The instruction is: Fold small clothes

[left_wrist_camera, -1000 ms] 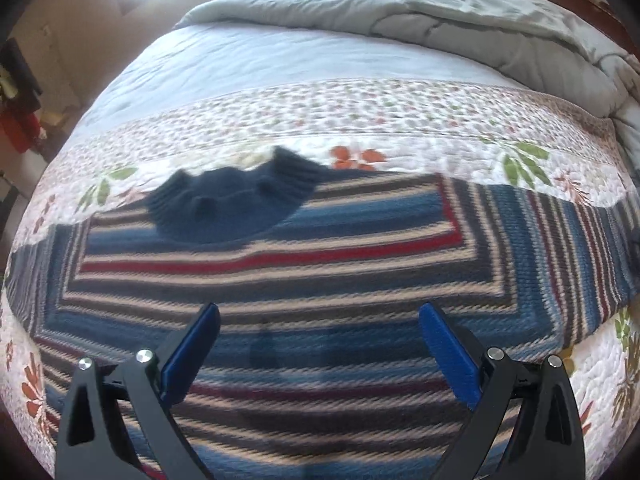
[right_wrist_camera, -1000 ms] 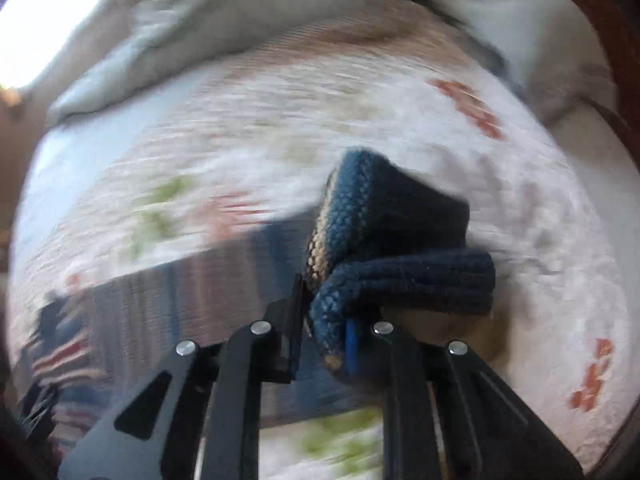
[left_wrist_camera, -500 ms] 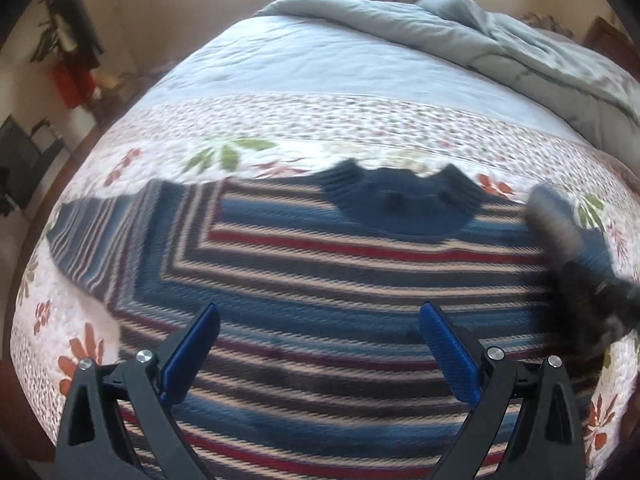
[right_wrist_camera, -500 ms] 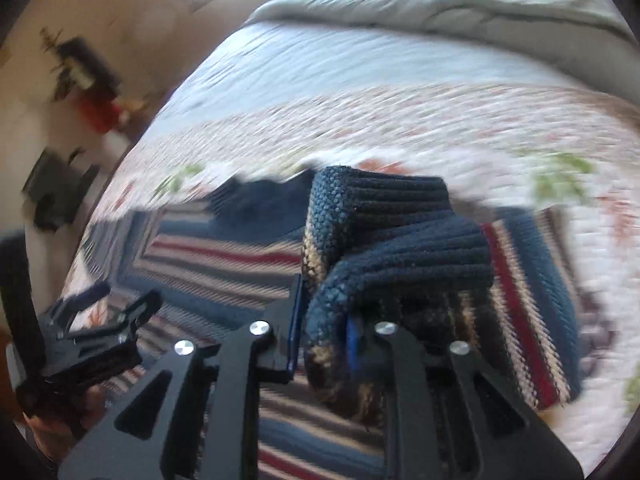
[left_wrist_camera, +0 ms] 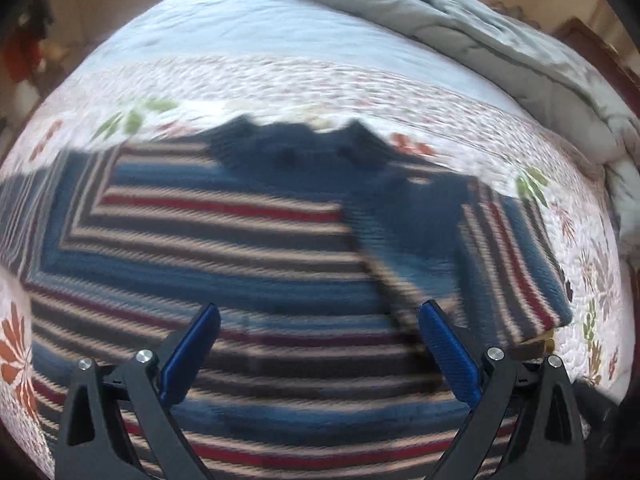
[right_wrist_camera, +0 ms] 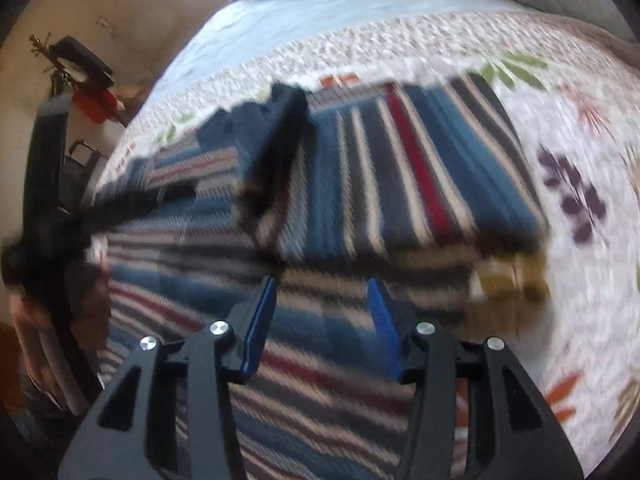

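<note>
striped sweater (left_wrist_camera: pixel 224 264) lies flat on the bed (left_wrist_camera: pixel 280 52), one sleeve (left_wrist_camera: pixel 516 256) folded over around 3 o'clock, left gripper (left_wrist_camera: pixel 318 344) jaws wide apart, right gripper (right_wrist_camera: pixel 322 322) jaws opening, empty.

So the bed (left_wrist_camera: pixel 280 36) has a floral quilt (left_wrist_camera: pixel 360 92) across it, and a striped knit sweater (left_wrist_camera: pixel 224 256) lies flat on that quilt — one sleeve folded over its body. A grey comforter (left_wrist_camera: pixel 460 20) is bunched up at the far end.
</note>
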A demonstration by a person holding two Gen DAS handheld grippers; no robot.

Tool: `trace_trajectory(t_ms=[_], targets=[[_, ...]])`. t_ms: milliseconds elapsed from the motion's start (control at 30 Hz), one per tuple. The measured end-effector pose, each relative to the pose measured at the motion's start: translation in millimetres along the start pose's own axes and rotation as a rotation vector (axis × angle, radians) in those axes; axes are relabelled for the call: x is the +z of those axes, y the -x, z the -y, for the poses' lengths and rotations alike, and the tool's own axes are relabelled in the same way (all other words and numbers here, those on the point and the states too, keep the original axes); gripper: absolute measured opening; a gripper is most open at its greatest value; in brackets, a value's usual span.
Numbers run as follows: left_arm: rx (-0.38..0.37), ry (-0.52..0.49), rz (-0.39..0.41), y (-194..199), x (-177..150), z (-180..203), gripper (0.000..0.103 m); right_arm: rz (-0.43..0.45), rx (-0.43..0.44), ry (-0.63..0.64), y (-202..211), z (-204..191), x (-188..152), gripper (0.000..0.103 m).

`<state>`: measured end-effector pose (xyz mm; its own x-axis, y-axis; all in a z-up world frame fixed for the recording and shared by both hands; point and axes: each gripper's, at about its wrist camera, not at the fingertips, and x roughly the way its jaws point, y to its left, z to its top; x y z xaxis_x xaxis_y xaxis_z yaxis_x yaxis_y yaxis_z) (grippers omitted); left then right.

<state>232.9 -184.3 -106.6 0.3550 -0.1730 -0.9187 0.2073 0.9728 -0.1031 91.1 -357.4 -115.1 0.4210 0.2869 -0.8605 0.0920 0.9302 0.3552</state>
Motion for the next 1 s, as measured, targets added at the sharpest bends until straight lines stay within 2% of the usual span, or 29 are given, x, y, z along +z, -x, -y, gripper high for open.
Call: trace_trajectory(t_ms=[100, 200, 267, 333, 367, 400, 433, 500, 533, 633, 700, 833, 967, 1000], targets=[[0.152, -0.087, 0.036, -6, 7, 42, 0.1, -0.013, 0.004, -0.002, 1, 5, -32, 0.048], [0.255, -0.171, 0.078, -13, 19, 79, 0.1, -0.005, 0.02, -0.015, -3, 3, -50, 0.049], [0.333, -0.202, 0.06, -29, 29, 94, 0.1, 0.0, 0.033, -0.017, -3, 2, -56, 0.049], [0.372, -0.205, 0.027, -43, 34, 98, 0.096, 0.002, 0.045, -0.009, -3, -1, -61, 0.049], [0.369, -0.198, -0.004, -52, 36, 97, 0.079, 0.001, 0.049, -0.005, -3, -4, -63, 0.05], [0.347, -0.181, -0.03, -56, 36, 93, 0.05, 0.003, 0.05, -0.001, -3, -5, -65, 0.05], [0.282, -0.141, -0.067, -61, 36, 86, 0.029, 0.006, 0.049, 0.004, -2, -7, -67, 0.05], [0.223, -0.074, -0.083, -61, 35, 71, 0.022, 0.01, 0.042, 0.016, -1, -10, -71, 0.051], [0.195, -0.058, -0.064, -58, 36, 66, 0.012, 0.011, 0.034, 0.021, -4, -11, -71, 0.051], [0.107, 0.003, -0.021, -43, 41, 45, 0.008, 0.011, 0.016, 0.033, -3, -13, -75, 0.052], [0.082, 0.048, 0.021, -29, 45, 26, 0.008, 0.011, 0.008, 0.032, -2, -15, -78, 0.053], [0.071, 0.125, 0.14, 4, 55, -14, 0.008, 0.01, 0.003, 0.032, 0, -20, -80, 0.053], [0.131, 0.195, 0.28, 29, 61, -70, 0.008, 0.003, -0.004, 0.045, -5, -31, -78, 0.053], [0.14, 0.209, 0.285, 29, 58, -83, 0.008, 0.001, -0.004, 0.046, -7, -33, -77, 0.053]])
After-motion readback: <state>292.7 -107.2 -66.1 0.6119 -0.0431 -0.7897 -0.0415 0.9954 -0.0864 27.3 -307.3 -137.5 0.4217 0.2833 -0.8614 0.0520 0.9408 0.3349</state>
